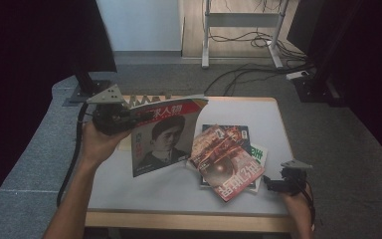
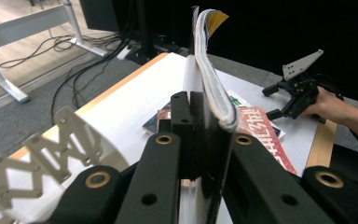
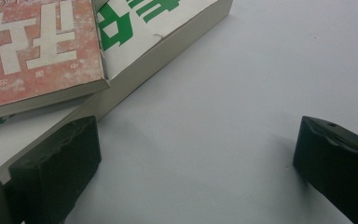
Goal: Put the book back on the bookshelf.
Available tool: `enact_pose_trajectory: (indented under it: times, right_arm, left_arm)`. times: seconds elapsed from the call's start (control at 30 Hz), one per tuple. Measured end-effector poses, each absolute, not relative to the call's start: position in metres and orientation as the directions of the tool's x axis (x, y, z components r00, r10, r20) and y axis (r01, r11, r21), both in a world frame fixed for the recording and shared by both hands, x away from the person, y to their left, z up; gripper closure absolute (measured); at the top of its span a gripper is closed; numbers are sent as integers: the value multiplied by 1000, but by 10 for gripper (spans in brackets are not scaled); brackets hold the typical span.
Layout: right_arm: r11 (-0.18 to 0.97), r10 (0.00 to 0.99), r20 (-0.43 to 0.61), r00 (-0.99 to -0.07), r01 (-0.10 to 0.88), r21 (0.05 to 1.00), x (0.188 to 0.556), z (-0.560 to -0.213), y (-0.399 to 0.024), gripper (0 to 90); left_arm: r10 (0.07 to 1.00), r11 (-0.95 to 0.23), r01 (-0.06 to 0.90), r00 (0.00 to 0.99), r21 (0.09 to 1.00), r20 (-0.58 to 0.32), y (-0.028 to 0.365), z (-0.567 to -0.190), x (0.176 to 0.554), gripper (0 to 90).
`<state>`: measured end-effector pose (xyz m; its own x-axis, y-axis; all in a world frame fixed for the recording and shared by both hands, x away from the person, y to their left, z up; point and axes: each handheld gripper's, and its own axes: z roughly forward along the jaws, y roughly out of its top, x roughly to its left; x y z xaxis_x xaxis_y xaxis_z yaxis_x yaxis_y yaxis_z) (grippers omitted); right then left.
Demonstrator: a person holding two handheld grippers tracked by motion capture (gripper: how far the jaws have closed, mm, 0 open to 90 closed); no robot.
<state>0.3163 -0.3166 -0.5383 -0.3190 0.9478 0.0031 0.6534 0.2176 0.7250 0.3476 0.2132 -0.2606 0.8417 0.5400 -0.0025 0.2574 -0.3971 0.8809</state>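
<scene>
Magazine (image 1: 166, 134) pinched at its edge by left gripper (image 2: 196, 116) (lifted off table (image 1: 144, 191)); right gripper (image 3: 196, 158) spread over bare tabletop beside book stack (image 1: 229, 159).

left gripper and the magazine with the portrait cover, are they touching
Touching. In the left gripper view the left gripper has its fingers clamped on the magazine, holding it edge-up. The high view shows the magazine lifted off the table.

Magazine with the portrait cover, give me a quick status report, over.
Left claw shut on magazine, lifted off the table. Right claw open, empty, beside the book stack. Nothing in the way.
</scene>
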Motion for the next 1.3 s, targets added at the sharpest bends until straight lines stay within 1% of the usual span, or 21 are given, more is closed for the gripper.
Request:
enact_pose_trajectory:
  times: [0.27, 0.33, 0.57, 0.73, 1.3]
  right_arm:
    - [217, 948, 4, -319, 654, 725, 316, -538, -317, 4]
    - [217, 948, 4, -319, 654, 725, 316, -538, -317, 4]
    - [217, 948, 4, -319, 654, 725, 316, -538, -317, 4]
    - [217, 948, 4, -319, 654, 725, 316, -538, -317, 4]
    - [216, 948, 4, -318, 653, 726, 316, -538, -317, 4]
  left_arm:
    - [593, -388, 278, 805, 879, 7, 239, -256, 341, 868]
    - [620, -369, 294, 784, 882, -2, 250, -255, 341, 868]
    - [659, -337, 321, 752, 885, -21, 270, -257, 339, 868]
    - [699, -325, 341, 715, 882, -19, 289, -258, 337, 868]
    - [781, -270, 377, 624, 886, -27, 335, -257, 331, 868]
